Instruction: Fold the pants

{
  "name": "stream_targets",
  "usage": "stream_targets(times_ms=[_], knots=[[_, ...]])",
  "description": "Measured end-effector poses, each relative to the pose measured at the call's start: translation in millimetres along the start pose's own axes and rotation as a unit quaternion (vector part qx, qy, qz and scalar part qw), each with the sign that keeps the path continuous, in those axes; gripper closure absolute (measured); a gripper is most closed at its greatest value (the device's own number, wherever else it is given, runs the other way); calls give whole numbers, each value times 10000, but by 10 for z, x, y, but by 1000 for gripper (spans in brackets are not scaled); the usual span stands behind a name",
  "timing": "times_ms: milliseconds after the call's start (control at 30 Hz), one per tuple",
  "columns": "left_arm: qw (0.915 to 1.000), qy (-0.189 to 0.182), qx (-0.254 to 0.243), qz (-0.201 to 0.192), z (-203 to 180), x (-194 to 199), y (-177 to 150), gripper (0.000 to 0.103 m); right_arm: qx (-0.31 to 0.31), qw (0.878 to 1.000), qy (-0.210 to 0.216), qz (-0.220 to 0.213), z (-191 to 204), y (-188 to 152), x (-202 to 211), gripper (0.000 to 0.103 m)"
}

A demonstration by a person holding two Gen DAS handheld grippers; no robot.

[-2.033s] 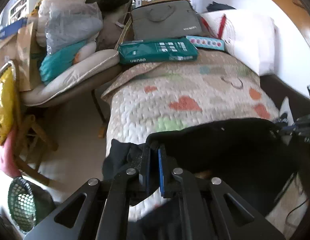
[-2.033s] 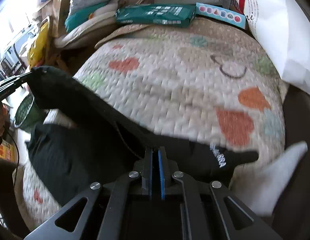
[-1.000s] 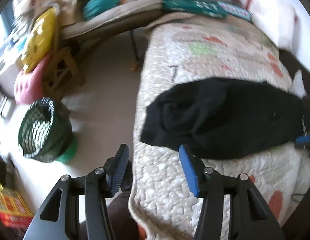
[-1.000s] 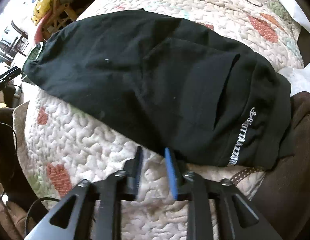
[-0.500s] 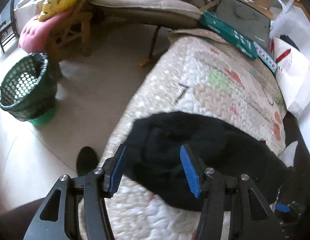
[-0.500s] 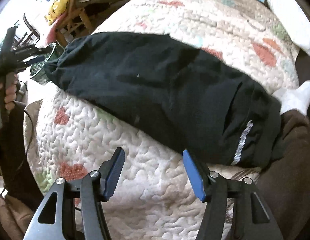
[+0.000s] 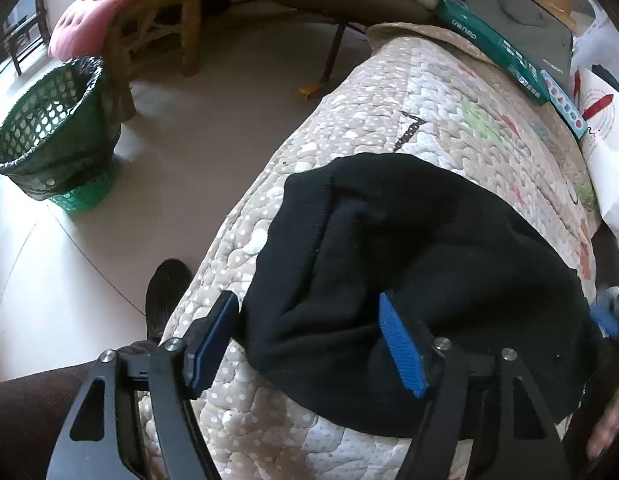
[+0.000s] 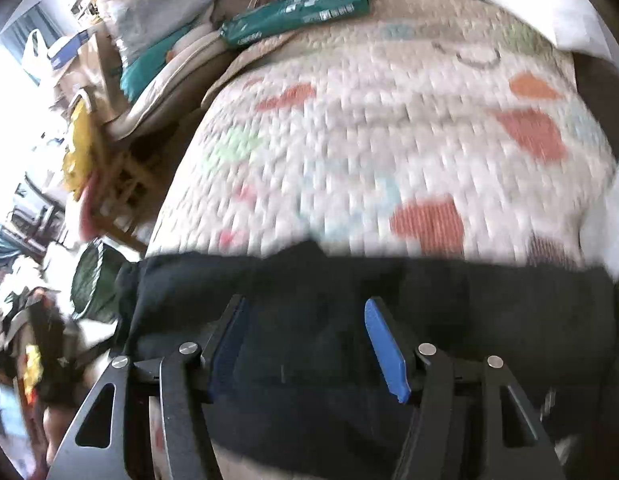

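left hand-held gripper (image 7: 305, 344) released | right hand-held gripper (image 8: 307, 346) released | pants (image 7: 429, 264) on quilt (image 7: 449, 120) | basket (image 7: 53, 132) on floor

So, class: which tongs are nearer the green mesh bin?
Left. The left tongs straddle the pants' end on the bin's side; the right tongs are over the far end.

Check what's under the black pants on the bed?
The black pants lie on the patterned quilt, which shows all round them and under the open left gripper. Anything beneath the cloth itself is covered.
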State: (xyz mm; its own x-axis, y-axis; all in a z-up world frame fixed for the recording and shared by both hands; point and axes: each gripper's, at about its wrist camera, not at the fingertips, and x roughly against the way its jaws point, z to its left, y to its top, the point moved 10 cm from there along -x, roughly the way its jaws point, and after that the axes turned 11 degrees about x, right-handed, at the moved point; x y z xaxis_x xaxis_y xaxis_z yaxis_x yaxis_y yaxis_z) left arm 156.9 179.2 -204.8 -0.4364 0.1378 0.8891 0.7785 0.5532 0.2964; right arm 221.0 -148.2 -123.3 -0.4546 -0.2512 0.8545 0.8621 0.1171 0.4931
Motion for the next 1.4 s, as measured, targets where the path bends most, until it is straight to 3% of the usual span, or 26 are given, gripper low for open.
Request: stream_targets(times_ms=[100, 233, 267, 300, 333, 433, 667, 700, 767, 933, 1033, 1067, 1100, 1167, 1233, 1267, 1300, 1333, 1367, 1400], knots=[[9999, 114, -91, -62, -34, 9, 2, 31, 1, 9992, -34, 396, -53, 284, -288, 45], [9993, 259, -227, -135, -77, 14, 9, 31, 62, 9954, -41, 960, -126, 352, -613, 45], [9990, 311, -290, -167, -84, 19, 11, 31, 89, 9939, 11, 1103, -121, 320, -674, 53], [9986, 357, -346, -197, -98, 18, 19, 31, 234, 9907, 73, 1335, -74, 264, -736, 85], [9981, 408, -406, -234, -110, 22, 22, 31, 383, 9882, 40, 1486, -60, 209, -765, 94], [9966, 546, -528, -317, -143, 27, 24, 31, 731, 9867, -232, 1430, -43, 270, -724, 96], [9958, 632, -559, -358, -159, 29, 30, 31, 741, 9873, -815, 1143, -160, 754, -813, 97], [9958, 638, -558, -356, -161, 29, 27, 31, 802, 9859, -915, 1153, -174, 796, -858, 103], [9958, 643, -549, -356, -163, 29, 25, 31, 868, 9841, -1087, 1105, -197, 886, -922, 103], [9948, 716, -601, -403, -174, 32, 27, 31, 1000, 9811, -1142, 1200, -193, 952, -1027, 102], [9949, 721, -576, -407, -165, 34, 29, 31, 933, 9869, -845, 1006, -114, 999, -898, 98], [9951, 717, -558, -397, -161, 35, 30, 31, 897, 9876, -832, 988, -121, 985, -849, 88], [9952, 714, -539, -390, -157, 36, 31, 30, 852, 9878, -865, 979, -145, 966, -807, 61], [9953, 715, -520, -391, -152, 38, 27, 30, 725, 9885, -917, 964, -201, 886, -753, 19], [9953, 720, -511, -402, -154, 37, 26, 30, 641, 9893, -858, 993, -221, 758, -750, 21], [9953, 719, -509, -409, -154, 37, 24, 30, 691, 9864, -805, 1253, -200, 619, -821, 31], [9954, 711, -503, -411, -151, 39, 23, 30, 808, 9825, -848, 1452, -178, 511, -886, 58], [9955, 702, -494, -408, -148, 37, 21, 30, 904, 9788, -926, 1585, -165, 455, -944, 73], [9957, 686, -476, -396, -140, 35, 22, 30, 1008, 9747, -1011, 1719, -147, 386, -1019, 82], [9960, 670, -455, -381, -130, 35, 23, 30, 1183, 9708, -1187, 1715, -120, 375, -1083, 83]])
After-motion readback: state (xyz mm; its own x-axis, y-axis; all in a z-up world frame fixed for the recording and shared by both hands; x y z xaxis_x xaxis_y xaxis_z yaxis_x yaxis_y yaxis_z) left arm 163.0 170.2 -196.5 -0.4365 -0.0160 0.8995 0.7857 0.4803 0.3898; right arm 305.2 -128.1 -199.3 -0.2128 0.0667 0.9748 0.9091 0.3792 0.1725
